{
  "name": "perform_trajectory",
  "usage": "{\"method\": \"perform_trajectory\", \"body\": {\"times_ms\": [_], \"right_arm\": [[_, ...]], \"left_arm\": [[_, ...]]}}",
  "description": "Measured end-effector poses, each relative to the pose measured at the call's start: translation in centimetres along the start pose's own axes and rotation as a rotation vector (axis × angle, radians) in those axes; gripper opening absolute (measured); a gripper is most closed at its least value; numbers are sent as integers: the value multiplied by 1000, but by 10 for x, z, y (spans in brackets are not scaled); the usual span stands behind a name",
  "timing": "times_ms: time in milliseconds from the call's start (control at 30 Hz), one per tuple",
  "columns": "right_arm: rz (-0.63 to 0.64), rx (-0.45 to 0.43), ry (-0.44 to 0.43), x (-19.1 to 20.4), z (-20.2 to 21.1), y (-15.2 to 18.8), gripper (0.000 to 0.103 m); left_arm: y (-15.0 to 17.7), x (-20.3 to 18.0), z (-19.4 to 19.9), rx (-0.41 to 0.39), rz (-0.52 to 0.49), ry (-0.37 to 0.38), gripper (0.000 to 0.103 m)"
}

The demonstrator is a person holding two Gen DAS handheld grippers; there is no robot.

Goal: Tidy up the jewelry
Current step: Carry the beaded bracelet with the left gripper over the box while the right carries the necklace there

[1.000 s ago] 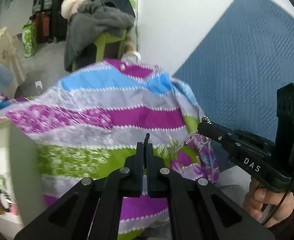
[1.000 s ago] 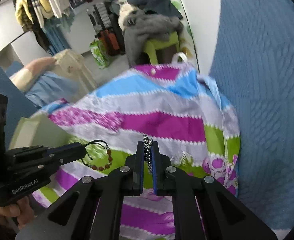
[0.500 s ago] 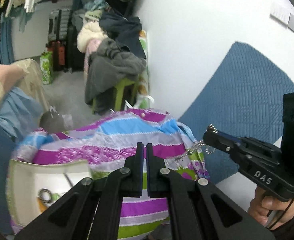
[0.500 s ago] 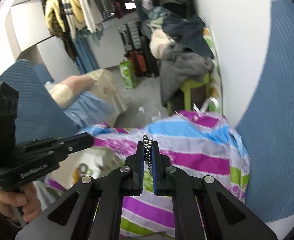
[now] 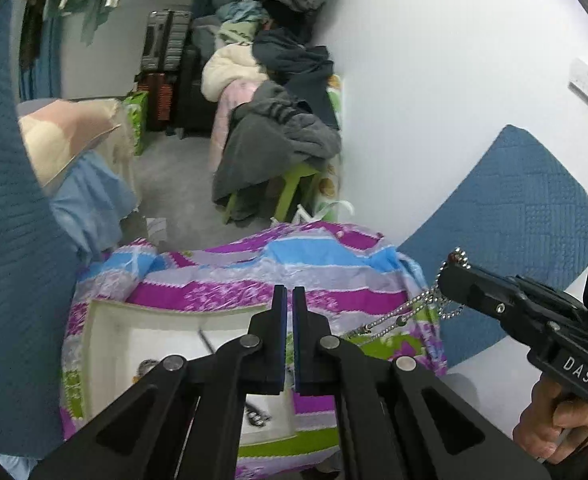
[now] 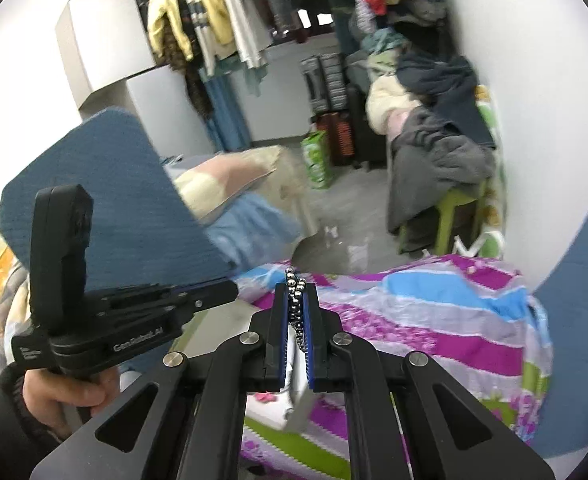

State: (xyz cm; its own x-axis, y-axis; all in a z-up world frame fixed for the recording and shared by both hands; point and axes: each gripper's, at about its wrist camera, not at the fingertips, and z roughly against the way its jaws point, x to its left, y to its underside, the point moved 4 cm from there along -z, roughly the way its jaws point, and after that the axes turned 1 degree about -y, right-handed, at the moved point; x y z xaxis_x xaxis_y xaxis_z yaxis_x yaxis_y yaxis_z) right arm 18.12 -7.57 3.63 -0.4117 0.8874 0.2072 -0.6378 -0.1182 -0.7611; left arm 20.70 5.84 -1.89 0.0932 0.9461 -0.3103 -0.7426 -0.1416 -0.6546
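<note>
Clothes hang on a rail and lie heaped over a green stool (image 5: 294,188) at the back of this cluttered room. Nearer, a striped purple, blue and green cloth (image 5: 294,276) covers the surface, and a white tray (image 5: 106,344) sits on it holding small jewelry pieces too blurred to name. Above the tray, the left claw (image 5: 288,300) has its fingers nearly together with nothing between them. Held up to its right, the right claw (image 6: 298,292) pinches a silver bead chain (image 6: 295,304), whose loose end dangles over the cloth.
</note>
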Motion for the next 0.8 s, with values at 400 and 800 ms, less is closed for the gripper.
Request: {"method": "perform_trajectory", "body": {"times_ms": [400,800], "right_arm": [[8,159,-45,25,-95,55,5],[-17,308,1,21,-162,128,7]], "left_arm": [[55,79,-5,33,79,-70,0],[90,108,-16,71,132,-101,2]]}}
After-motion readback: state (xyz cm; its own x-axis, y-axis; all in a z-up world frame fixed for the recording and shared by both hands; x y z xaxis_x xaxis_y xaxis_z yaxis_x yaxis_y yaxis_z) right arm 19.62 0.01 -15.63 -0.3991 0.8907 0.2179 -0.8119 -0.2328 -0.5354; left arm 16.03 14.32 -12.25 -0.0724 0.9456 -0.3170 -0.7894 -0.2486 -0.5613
